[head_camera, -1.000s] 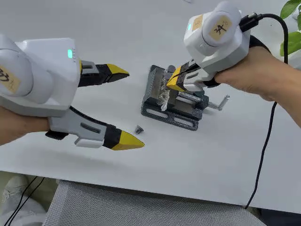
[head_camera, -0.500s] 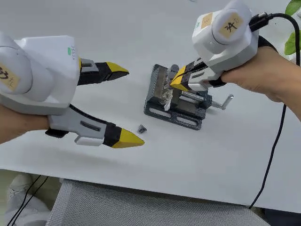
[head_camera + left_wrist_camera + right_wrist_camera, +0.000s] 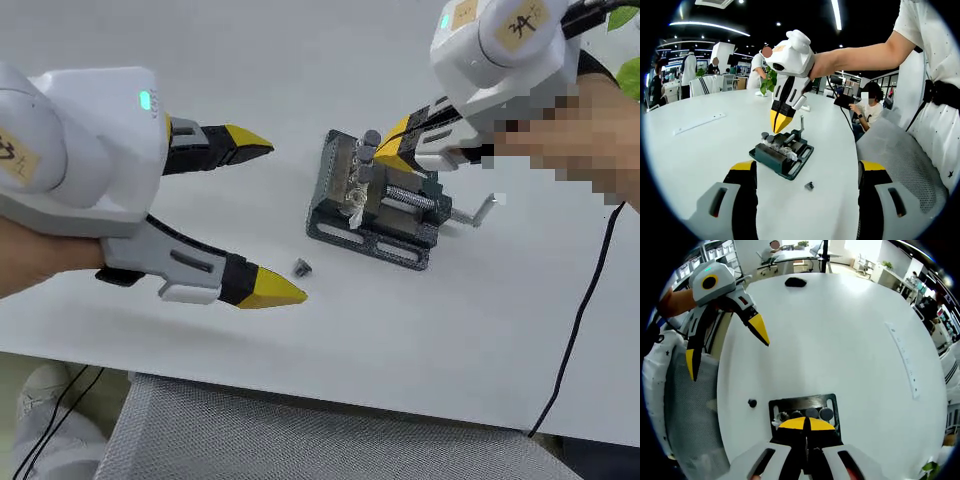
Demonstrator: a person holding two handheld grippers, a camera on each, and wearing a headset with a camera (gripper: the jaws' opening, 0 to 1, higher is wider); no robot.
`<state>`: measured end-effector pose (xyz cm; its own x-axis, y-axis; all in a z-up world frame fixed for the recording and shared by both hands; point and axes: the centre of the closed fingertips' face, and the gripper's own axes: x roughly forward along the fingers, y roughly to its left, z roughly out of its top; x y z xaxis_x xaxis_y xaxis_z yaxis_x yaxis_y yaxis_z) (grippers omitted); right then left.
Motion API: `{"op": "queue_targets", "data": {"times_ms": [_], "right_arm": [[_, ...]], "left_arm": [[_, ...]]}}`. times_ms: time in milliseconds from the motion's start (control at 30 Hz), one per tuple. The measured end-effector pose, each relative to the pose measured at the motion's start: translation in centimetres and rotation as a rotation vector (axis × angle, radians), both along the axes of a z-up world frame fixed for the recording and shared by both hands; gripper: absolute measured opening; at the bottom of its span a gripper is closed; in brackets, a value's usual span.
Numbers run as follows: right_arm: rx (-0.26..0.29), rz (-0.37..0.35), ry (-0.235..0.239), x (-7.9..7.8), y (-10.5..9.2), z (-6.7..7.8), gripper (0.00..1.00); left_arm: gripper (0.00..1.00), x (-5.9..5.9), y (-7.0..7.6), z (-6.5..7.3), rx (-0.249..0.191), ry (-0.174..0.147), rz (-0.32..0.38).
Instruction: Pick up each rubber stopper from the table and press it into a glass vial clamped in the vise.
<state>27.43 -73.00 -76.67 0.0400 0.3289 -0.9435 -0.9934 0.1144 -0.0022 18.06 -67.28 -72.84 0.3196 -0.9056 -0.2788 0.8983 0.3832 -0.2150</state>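
Observation:
The grey vise [image 3: 372, 212] sits mid-table and clamps a row of glass vials [image 3: 356, 192], with dark stoppers [image 3: 370, 139] on the far ones. One loose grey rubber stopper [image 3: 301, 267] lies on the table just in front of the vise. My right gripper [image 3: 392, 160] hangs shut and empty just above the vise's far end. From its own view, the shut tips [image 3: 806, 423] overlap the vise [image 3: 790, 404] and several capped vials [image 3: 812, 413]. My left gripper [image 3: 268, 220] stands open to the left, with its lower tip near the loose stopper [image 3: 809, 186].
The white table [image 3: 250, 70] stretches bare around the vise. The vise's crank handle [image 3: 480, 211] sticks out to the right. A black cable [image 3: 575, 330] trails off the right gripper toward the table's front edge. People sit at desks far behind.
My right gripper has lifted up and to the right off the vials, and the stoppered vial tops now show. The left gripper has stayed open in about the same place.

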Motion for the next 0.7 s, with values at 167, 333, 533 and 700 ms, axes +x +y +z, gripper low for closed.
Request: {"op": "queue_targets", "data": {"times_ms": [167,333,533,700], "right_arm": [[0.000,0.002,-0.020,0.5,0.0,0.2,0.00],[-0.006,0.010,-0.018,0.6,0.0,0.1,0.00],[-0.010,0.024,-0.014,0.1,0.5,-0.4,0.00],[-0.018,0.032,-0.011,0.3,0.5,-1.0,0.00]], "left_arm": [[0.82,0.1,0.1,-0.1,0.001,0.000,0.002],[0.82,0.0,0.2,-0.1,0.003,0.002,0.004],[0.82,0.0,0.3,-0.2,0.003,0.007,0.009],[0.82,0.0,0.4,-0.2,0.002,0.008,0.014]]}}
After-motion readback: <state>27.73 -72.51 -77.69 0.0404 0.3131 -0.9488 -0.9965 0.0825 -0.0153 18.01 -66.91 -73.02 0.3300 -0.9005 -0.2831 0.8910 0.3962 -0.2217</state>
